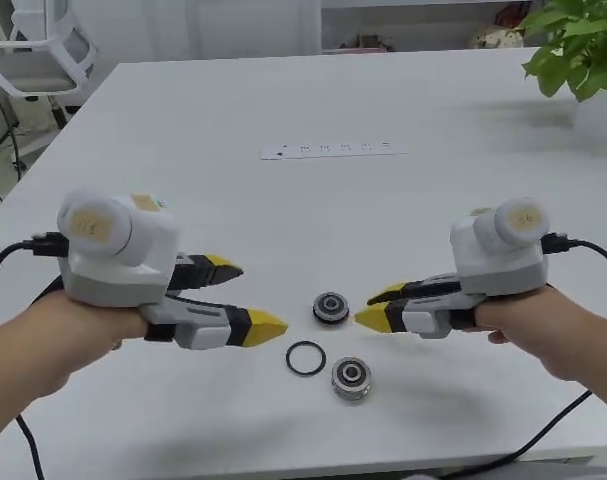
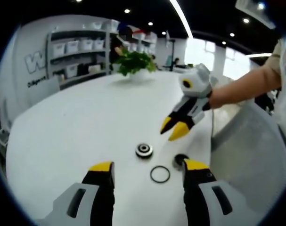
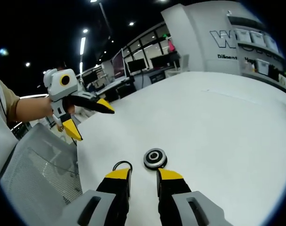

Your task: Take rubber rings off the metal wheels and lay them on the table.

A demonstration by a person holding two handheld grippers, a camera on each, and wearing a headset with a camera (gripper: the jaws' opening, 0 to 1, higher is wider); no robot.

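On the white table (image 1: pixel 283 210) a metal wheel (image 1: pixel 330 307) wearing a black rubber ring lies between my two grippers. Nearer me a bare-looking metal wheel (image 1: pixel 351 378) sits beside a loose black rubber ring (image 1: pixel 305 358). My left gripper (image 1: pixel 245 296) is wide open and holds nothing, left of the wheels. Its own view shows the ringed wheel (image 2: pixel 144 150) and the loose ring (image 2: pixel 160 174) ahead of the gripper (image 2: pixel 148 165). My right gripper (image 1: pixel 376 306) hovers right of the ringed wheel, jaws narrowly apart and empty. In the right gripper view the wheel (image 3: pixel 155 158) lies just past the gripper (image 3: pixel 143 174).
A white power strip (image 1: pixel 333 150) lies mid-table further back. A green plant (image 1: pixel 578 45) stands at the far right corner and a white chair (image 1: pixel 43 50) beyond the left edge. Cables trail from both grippers toward the near table edge.
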